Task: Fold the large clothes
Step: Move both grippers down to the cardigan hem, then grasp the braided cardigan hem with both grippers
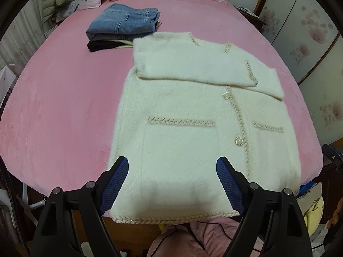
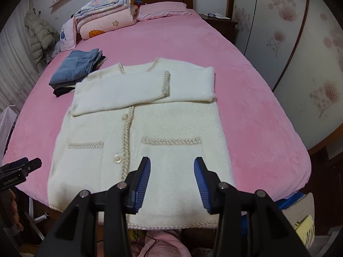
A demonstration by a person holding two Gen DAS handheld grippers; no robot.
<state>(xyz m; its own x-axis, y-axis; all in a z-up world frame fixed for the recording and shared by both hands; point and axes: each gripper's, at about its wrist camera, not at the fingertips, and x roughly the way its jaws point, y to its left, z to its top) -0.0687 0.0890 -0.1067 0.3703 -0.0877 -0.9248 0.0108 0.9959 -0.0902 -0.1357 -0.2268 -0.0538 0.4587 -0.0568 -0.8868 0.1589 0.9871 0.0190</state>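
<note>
Cardigan flat on bed, both claws released above its hem.

I see the cardigan (image 1: 182, 115) with sleeves folded across its chest; left gripper (image 1: 172, 182) and right gripper (image 2: 171, 182) hover spread over the near hem, holding nothing.

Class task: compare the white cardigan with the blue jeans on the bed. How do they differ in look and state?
The white cardigan is fluffy with braided trim; the blue jeans are plain denim. The cardigan lies spread out with only its sleeves folded across; the jeans are folded compactly on a small stack. The cardigan lies nearer the camera, the jeans farther back. Both rest on the pink bed.
</note>
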